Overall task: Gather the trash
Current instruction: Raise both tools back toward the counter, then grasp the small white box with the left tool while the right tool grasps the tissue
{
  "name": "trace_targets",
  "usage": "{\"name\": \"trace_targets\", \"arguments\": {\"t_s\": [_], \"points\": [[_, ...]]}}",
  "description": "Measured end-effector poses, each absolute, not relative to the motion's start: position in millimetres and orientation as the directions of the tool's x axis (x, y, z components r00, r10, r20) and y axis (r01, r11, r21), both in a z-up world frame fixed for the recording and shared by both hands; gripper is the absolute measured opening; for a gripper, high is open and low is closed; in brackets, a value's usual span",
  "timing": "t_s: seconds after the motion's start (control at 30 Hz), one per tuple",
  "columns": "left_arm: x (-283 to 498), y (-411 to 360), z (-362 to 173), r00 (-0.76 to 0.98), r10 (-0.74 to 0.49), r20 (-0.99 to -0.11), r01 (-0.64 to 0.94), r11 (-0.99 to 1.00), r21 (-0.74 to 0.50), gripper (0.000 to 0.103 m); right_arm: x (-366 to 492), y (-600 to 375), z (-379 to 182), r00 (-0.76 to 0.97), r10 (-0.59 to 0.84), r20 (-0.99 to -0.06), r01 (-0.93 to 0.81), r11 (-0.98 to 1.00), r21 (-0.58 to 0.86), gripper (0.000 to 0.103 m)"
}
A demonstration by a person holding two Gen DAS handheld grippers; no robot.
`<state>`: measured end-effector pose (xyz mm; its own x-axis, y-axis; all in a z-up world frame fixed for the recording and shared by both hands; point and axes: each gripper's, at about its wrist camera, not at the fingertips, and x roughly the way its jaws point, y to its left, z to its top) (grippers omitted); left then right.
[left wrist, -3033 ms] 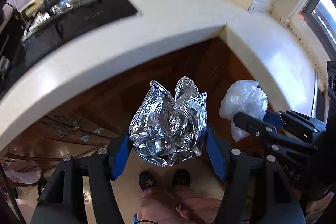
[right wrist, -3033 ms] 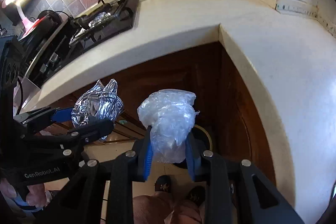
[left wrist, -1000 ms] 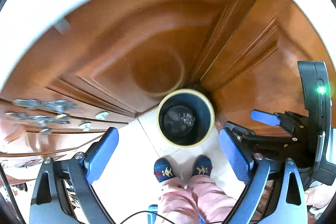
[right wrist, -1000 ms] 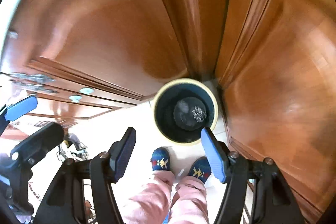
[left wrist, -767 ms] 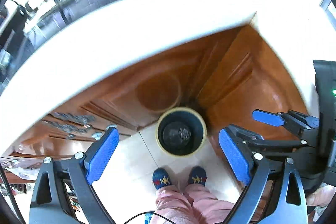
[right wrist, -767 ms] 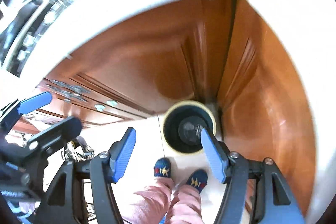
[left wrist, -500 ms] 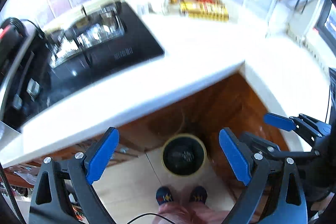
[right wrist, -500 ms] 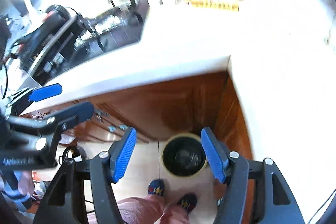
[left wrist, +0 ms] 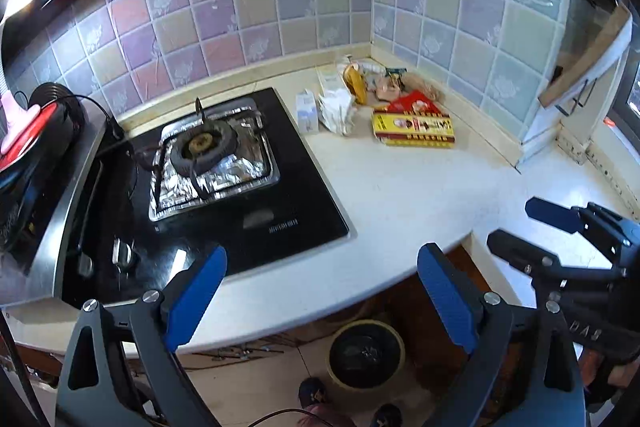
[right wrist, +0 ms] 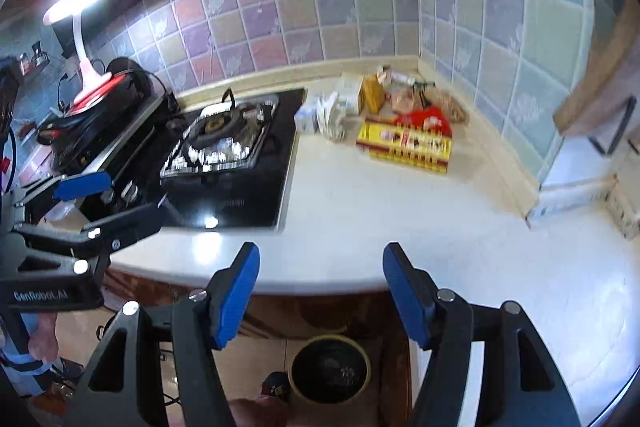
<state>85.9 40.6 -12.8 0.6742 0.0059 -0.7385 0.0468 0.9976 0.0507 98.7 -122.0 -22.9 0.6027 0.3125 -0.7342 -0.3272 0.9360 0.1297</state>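
A round bin (left wrist: 366, 354) (right wrist: 330, 367) with a yellow rim stands on the floor below the counter corner; dark trash lies inside it. My left gripper (left wrist: 322, 293) is open and empty, held above the counter's front edge. My right gripper (right wrist: 320, 289) is open and empty too, also above the counter edge, to the right of the left one. In the far corner of the white counter (left wrist: 400, 195) lies a heap of packets and wrappers (left wrist: 360, 91) (right wrist: 360, 99) with a yellow and red box (left wrist: 414, 127) (right wrist: 404, 145) in front.
A black gas hob (left wrist: 208, 187) (right wrist: 224, 151) with foil round its burner fills the counter's left part. A pink lamp (right wrist: 86, 39) and a red and black appliance (left wrist: 28, 131) stand further left. Tiled walls back the counter. Brown cabinet doors (right wrist: 304, 315) and a person's shoes (left wrist: 312, 389) are below.
Three seconds ago the left gripper held crumpled foil and the right a plastic bag; both now lie in the bin. Both open grippers have tilted up from the bin to the counter.
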Motion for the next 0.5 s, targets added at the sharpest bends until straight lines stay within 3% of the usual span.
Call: {"name": "trace_targets", "arguments": {"t_s": [0.23, 0.5], "points": [[153.8, 73.1, 5.2, 0.671, -0.019, -0.741, 0.076, 0.996, 0.043, 0.095, 170.2, -94.0, 3.6, 0.624, 0.308, -0.718, -0.341, 0.934, 0.104, 0.065], [264.8, 113.3, 1.6, 0.616, -0.080, -0.783, 0.137, 0.991, 0.007, 0.095, 283.0, -54.0, -35.8, 0.523, 0.283, -0.804, -0.262, 0.951, 0.165, 0.063]]}}
